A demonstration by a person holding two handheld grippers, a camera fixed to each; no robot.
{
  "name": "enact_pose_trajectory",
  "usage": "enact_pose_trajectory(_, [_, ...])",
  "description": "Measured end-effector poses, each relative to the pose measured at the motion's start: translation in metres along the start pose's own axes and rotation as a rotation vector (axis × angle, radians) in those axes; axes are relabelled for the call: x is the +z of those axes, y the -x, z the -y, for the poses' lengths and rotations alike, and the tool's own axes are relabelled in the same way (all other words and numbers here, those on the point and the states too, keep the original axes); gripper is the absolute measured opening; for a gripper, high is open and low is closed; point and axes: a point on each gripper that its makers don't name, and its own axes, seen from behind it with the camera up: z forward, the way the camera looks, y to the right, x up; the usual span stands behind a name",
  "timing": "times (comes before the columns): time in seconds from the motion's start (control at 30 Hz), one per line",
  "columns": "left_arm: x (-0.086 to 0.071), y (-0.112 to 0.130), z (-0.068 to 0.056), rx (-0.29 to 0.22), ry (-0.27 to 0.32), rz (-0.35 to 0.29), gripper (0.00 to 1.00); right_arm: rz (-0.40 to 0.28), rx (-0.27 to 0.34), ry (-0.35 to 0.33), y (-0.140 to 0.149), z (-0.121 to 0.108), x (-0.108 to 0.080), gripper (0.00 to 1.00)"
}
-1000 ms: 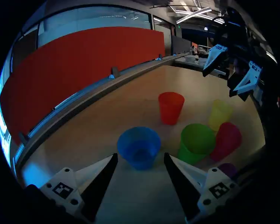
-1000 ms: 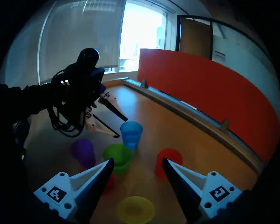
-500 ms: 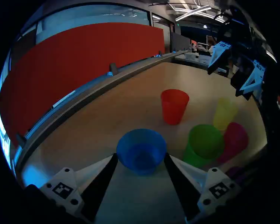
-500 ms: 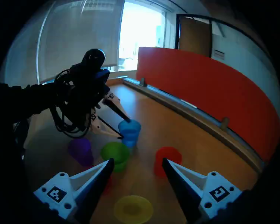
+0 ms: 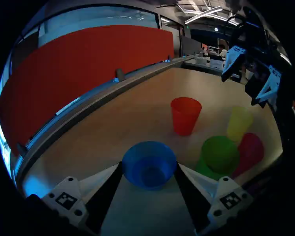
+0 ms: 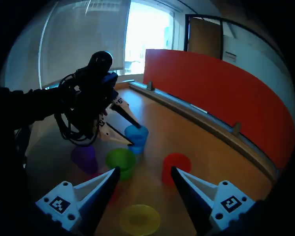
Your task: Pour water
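A blue cup (image 5: 149, 167) stands upright on the wooden table (image 5: 120, 122), between the fingers of my left gripper (image 5: 147, 163). The fingers flank its rim at their wide spacing. In the right gripper view the same blue cup (image 6: 136, 135) sits between the left gripper's (image 6: 135, 135) fingers, held by a dark-sleeved arm. My right gripper (image 6: 144, 169) is open and empty, hovering above the cups; it also hangs high at the far right of the left gripper view (image 5: 238, 91). Whether the blue cup holds water I cannot tell.
A red cup (image 5: 185, 115), green cup (image 5: 219, 155), yellow cup (image 5: 238, 122) and pink cup (image 5: 249, 151) stand close by on the table. A purple cup (image 6: 83, 157) sits near the left hand. A red partition (image 5: 80, 70) with a grey rail borders the table's far edge.
My left gripper has moved forward, so the blue cup went from ahead of the fingertips to between them. The right gripper has barely moved.
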Motion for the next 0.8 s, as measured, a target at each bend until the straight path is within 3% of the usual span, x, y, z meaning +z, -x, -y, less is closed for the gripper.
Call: enact_pose_trajectory(0.8, [0.0033,-0.0025,0.0026,-0.025,-0.019,-0.022,0.88,0.004,0.004,0.004,0.0067,-0.0012,-0.0032,1.00])
